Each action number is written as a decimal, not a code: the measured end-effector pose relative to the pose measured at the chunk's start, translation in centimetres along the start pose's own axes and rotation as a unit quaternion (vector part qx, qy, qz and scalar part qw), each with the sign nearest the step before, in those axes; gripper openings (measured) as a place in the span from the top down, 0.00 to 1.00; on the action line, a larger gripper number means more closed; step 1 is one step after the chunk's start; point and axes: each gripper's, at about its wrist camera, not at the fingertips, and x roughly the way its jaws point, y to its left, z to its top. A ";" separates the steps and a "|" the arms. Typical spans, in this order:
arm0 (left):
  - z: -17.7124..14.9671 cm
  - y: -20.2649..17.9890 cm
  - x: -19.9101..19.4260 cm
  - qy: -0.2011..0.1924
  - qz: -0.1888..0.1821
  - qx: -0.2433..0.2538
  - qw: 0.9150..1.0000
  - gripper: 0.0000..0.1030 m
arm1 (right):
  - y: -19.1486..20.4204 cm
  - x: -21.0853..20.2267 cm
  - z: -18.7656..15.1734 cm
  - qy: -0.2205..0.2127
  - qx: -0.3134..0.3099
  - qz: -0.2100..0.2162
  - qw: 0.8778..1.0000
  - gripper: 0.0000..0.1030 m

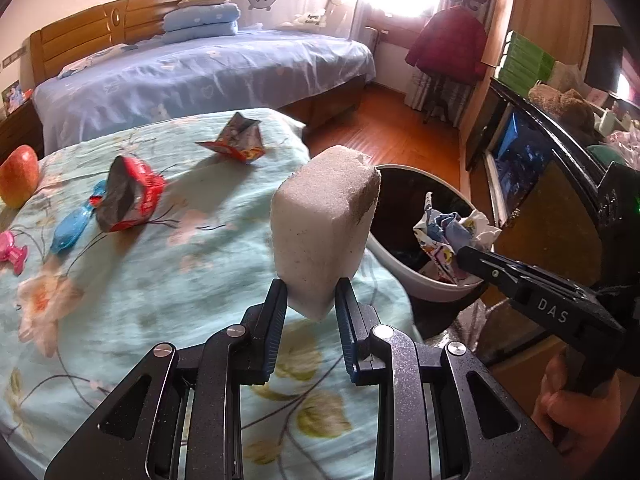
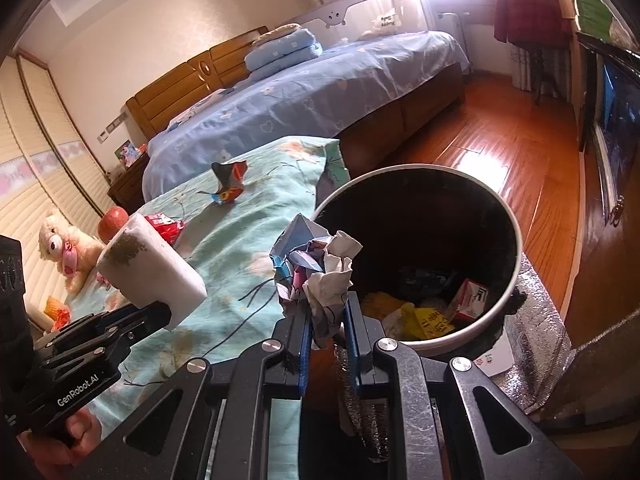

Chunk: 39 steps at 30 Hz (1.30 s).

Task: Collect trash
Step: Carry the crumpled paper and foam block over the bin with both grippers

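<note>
crumpled paper (image 2: 320, 268) over trash bin (image 2: 516, 264)

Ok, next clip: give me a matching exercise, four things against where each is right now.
Things:
1 sponge
2 crumpled paper
3 apple
4 yellow wrapper

Places:
A inside the bin
B in the left gripper
C on the floral cloth
D in the right gripper

Pairs: 1-B, 2-D, 3-C, 4-A
</note>
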 end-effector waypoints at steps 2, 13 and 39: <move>0.1 -0.5 0.2 0.001 -0.003 0.004 1.000 0.77 | -0.4 0.0 0.1 -0.001 0.004 -0.003 1.000 0.85; 0.7 -2.7 1.3 0.006 -0.015 0.020 1.000 0.77 | -2.5 -0.4 0.2 -0.005 0.019 -0.016 1.000 0.85; 3.3 -6.2 4.9 0.020 -0.029 0.046 0.998 0.77 | -6.1 0.6 1.4 -0.001 0.038 -0.046 0.998 0.85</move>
